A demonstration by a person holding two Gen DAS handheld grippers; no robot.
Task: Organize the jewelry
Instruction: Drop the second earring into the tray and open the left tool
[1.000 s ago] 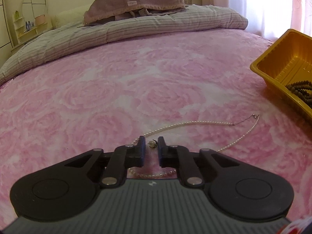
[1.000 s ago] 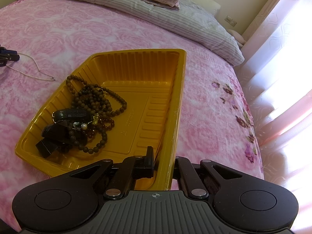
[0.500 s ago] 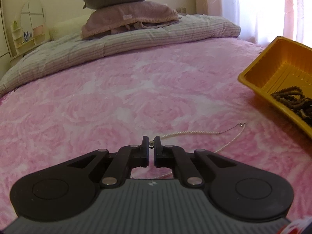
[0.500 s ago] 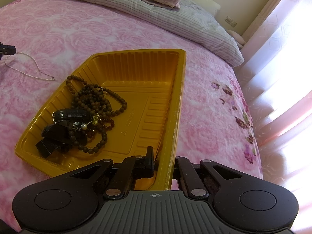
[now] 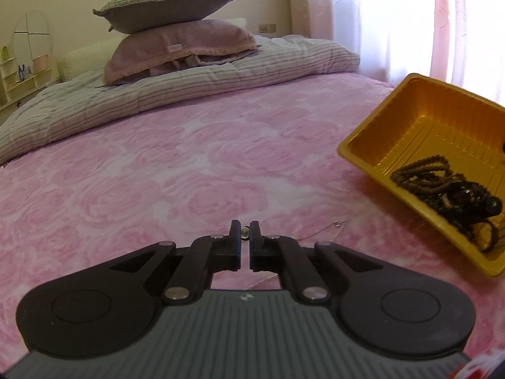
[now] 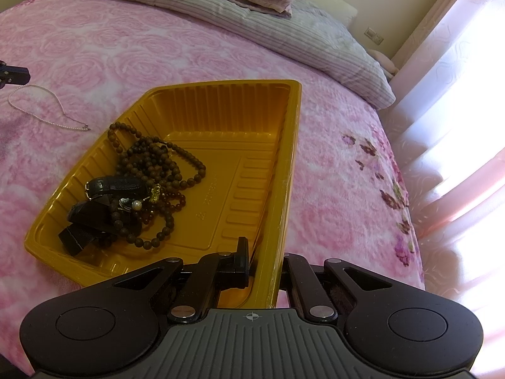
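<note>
Pink rose-patterned bed (image 5: 176, 158), bearing yellow tray (image 6: 284, 145) of dark beads (image 6: 151, 170). Right tool (image 6: 263, 260) level, clamped on tray's near rim. Left tool (image 5: 245, 237) low, nearly closed, pinching pearl necklace (image 6: 47, 107) trailing across the bed.

— What sort of place is this?

— A bedroom in a home. A wide bed fills both views, spread with a pink rose-patterned blanket (image 5: 189, 164).

— What else shows it?

— A striped grey quilt (image 5: 195, 85) lies folded across the head of the bed, and two pillows (image 5: 176, 34) are stacked on it, a grey one on top of a mauve one. Sheer pale curtains (image 5: 394, 19) hang at a bright window beside the bed.

— Anything on the walls?

— A cream wall with a socket plate (image 5: 267, 27), and at the far left a rounded mirror (image 5: 31, 36) above small shelves (image 5: 22, 75) holding little bottles.
</note>
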